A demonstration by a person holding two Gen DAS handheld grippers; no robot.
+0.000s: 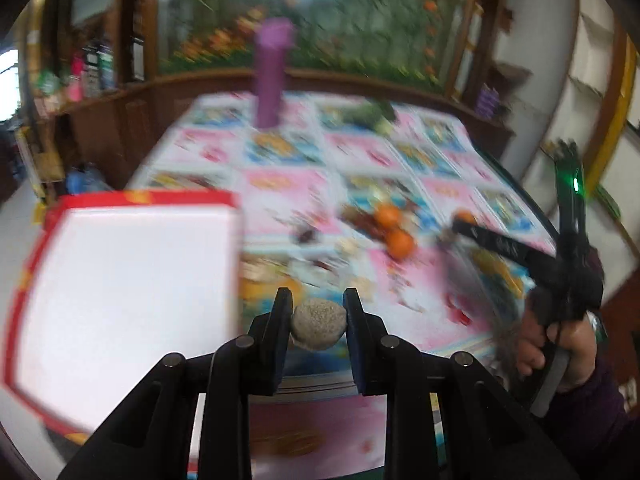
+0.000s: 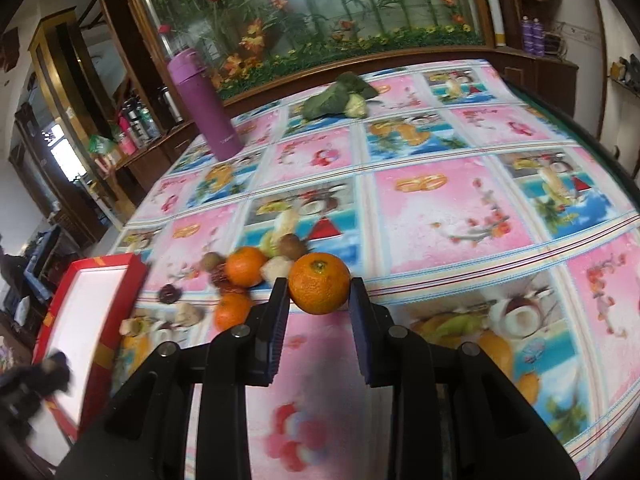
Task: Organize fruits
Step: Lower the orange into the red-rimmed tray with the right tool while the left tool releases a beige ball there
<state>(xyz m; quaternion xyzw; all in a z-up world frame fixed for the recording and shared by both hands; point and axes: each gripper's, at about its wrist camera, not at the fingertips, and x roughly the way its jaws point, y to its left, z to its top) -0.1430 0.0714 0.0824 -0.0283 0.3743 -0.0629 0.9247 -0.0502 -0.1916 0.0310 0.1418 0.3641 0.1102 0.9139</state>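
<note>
My left gripper [image 1: 318, 306] is shut on a rough grey-brown kiwi [image 1: 319, 328], held above the near table edge beside a red box [image 1: 120, 304] with a white inside. My right gripper [image 2: 319, 290] is shut on an orange [image 2: 319, 283], lifted just above the table. A pile of fruit lies behind it: two more oranges [image 2: 245, 266] [image 2: 232, 310], brown kiwis [image 2: 291, 246] and dark red pieces. From the left wrist view the right gripper [image 1: 460, 222] shows at the right with the orange, held by a hand [image 1: 560, 344]. The left wrist view is blurred.
A tall purple flask [image 2: 206, 106] stands at the back left of the table. A green leafy vegetable [image 2: 340, 96] lies at the back middle. The tablecloth [image 2: 440, 208] carries a fruit print. A glass panel with plants and wooden cabinets stand behind.
</note>
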